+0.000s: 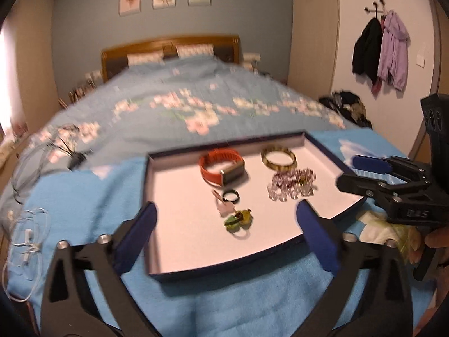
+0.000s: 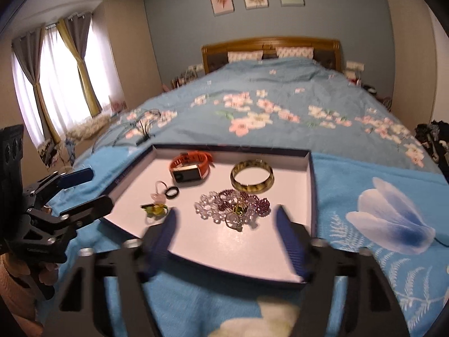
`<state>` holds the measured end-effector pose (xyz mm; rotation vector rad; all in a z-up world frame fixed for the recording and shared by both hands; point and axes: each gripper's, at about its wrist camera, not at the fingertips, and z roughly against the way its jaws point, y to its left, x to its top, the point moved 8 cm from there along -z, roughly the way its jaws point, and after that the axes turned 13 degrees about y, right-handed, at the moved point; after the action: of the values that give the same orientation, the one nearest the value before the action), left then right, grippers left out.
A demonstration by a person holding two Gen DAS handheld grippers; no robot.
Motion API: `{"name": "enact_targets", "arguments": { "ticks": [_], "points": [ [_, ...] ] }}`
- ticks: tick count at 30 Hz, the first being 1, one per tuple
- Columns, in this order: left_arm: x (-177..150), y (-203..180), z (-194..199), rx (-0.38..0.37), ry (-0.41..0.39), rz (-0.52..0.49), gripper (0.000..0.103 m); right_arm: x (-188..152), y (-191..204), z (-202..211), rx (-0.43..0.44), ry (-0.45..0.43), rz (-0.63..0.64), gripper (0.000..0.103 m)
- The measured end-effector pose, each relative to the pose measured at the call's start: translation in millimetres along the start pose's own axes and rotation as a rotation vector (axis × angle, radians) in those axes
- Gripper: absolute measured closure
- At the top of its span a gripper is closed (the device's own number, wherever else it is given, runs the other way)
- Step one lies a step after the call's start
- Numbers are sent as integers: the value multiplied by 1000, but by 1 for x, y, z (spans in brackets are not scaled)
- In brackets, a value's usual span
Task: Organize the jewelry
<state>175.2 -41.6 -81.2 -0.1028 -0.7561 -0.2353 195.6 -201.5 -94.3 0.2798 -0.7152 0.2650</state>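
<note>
The left wrist view sits low at the near edge of the bed [image 1: 174,95], just behind the left claw [image 1: 227,224], facing the far headboard [image 1: 168,43], close over the tray [image 1: 179,252]. The right wrist view looks the same way from further right, behind the right claw [image 2: 226,221]. Both share the tray [image 2: 252,255], bed [image 2: 280,90] and headboard [image 2: 269,42]; each catches the other claw, probably beside the tray, though blurred.

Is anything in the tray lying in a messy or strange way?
Yes. The bead strands lie tangled in one heap in the tray, clear and purple ones mixed. The watch and the bangle lie apart.
</note>
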Motion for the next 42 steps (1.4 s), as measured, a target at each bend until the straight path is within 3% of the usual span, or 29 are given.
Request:
{"name": "enact_targets", "arguments": {
  "ticks": [2,3,7,13,20,42],
  "points": [
    [-5,3,15,9,-34,14,5,-3,3,13,-6,-47,-1,15],
    [-7,5,23,19,-51,25,5,-5,5,20,-14,-70,4,6],
    [-14,15,52,35,-132,81,5,-12,15,47,-59,-191,27,6],
    [-28,14,86,47,-215,106,5,-21,25,64,-96,-250,40,6],
    [-37,6,108,72,-273,100,5,-32,27,72,-146,-283,46,6],
    [-41,0,133,133,-367,94,5,-38,32,75,-145,-302,42,6]
  ]
}}
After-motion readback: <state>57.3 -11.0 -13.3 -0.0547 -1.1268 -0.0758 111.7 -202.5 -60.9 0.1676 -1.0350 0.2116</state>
